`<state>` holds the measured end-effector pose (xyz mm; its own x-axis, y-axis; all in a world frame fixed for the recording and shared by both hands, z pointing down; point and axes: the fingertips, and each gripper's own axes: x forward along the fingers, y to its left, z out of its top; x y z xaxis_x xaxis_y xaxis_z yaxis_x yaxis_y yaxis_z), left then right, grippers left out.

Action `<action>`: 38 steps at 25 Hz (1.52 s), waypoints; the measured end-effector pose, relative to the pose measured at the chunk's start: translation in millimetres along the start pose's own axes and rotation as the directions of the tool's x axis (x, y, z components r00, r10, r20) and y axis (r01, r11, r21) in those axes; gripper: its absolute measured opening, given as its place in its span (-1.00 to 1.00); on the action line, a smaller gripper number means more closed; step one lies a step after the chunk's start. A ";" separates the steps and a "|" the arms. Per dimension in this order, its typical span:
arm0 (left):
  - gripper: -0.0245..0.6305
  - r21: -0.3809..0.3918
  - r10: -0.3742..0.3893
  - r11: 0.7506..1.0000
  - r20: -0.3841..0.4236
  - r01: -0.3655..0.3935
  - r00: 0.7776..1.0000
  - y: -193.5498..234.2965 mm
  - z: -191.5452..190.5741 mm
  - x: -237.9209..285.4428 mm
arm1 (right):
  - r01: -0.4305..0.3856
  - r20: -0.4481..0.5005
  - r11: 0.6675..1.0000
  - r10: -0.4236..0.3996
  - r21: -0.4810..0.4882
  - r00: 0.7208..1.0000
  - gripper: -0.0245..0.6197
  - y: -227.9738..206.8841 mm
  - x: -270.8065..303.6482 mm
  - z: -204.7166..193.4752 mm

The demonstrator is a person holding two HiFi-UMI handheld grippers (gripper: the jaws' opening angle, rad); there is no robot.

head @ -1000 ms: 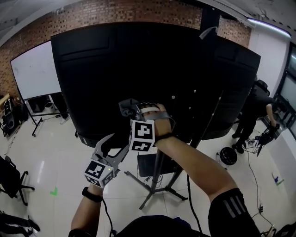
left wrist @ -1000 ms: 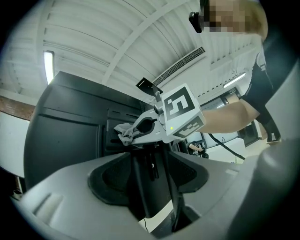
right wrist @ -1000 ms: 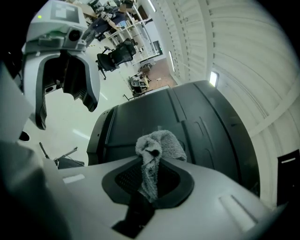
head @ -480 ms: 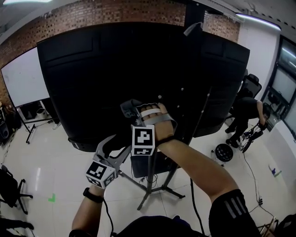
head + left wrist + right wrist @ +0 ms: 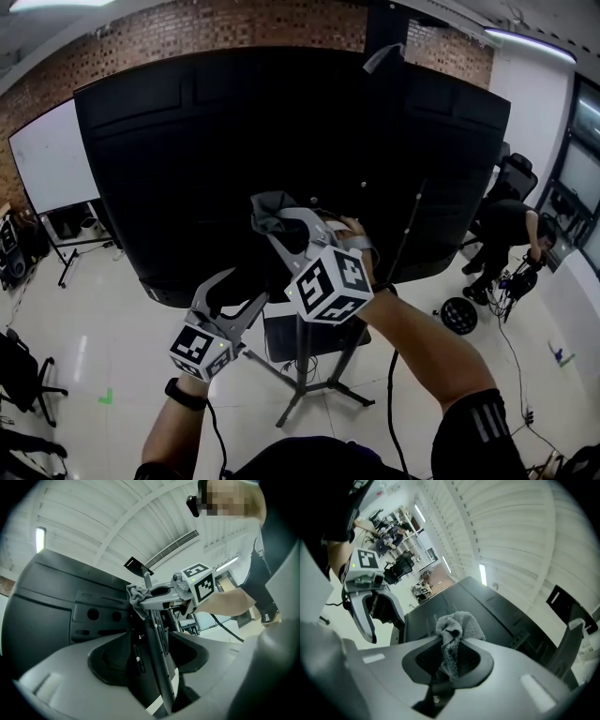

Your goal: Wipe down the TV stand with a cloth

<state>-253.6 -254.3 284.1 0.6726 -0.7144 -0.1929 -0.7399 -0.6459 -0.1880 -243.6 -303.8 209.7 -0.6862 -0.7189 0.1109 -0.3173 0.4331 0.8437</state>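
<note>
Grey terry cloth (image 5: pixel 268 208) is bunched in the right gripper (image 5: pixel 281 223), whose jaws are closed on it. In the right gripper view the cloth (image 5: pixel 457 630) hangs pinched between the two dark pads of the right gripper (image 5: pixel 451 649), with a loose tuft standing above the tips.

The gripper holds the cloth up at the black rear panel of the television (image 5: pixel 281 122), near the top of the TV stand (image 5: pixel 314 370). Whether the fabric touches panel or stand cannot be told.

The stand is a black upright column on splayed legs that rest on the white tiled floor (image 5: pixel 112 328).

The left gripper (image 5: pixel 234 289) sits lower and to the left, just under the panel's lower edge, with its jaws wide apart and nothing pressed between them. In the left gripper view the stand's perforated column (image 5: pixel 161 681) rises in the gap of the left gripper (image 5: pixel 152 654), beyond the tips. The cloth (image 5: pixel 136 595) appears beside the top of that column.

The print that can be made out is the black-and-white square code on each marker cube: the right one (image 5: pixel 330 283) and the left one (image 5: pixel 200 349).

A brick wall (image 5: pixel 187 28) runs behind the television. A whiteboard (image 5: pixel 52 159) stands at the left. A person (image 5: pixel 511 230) in dark clothing bends over at the right.
</note>
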 end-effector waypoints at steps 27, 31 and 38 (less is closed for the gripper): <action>-0.08 0.026 0.090 0.996 -0.032 -0.089 0.995 -40.4 14.3 65.3 | -0.171 0.297 0.902 0.050 0.396 0.954 -0.77 -68.6 -47.4 -66.5; -0.08 0.019 0.105 0.994 -0.057 -0.104 0.993 -42.0 6.1 66.7 | -0.195 0.280 0.883 0.076 0.426 0.957 -0.77 -57.0 -43.1 -88.1; -0.08 0.002 0.100 0.995 -0.075 -0.100 0.992 -48.2 -11.4 64.2 | -0.250 0.268 0.847 0.133 0.470 0.954 -0.77 -21.4 -38.8 -110.2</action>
<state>-174.9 -272.1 291.7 0.5926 -0.7937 -0.1375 -0.8036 -0.5706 -0.1694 -138.1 -345.2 245.2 -0.8725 -0.4824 0.0773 -0.4044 0.8020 0.4396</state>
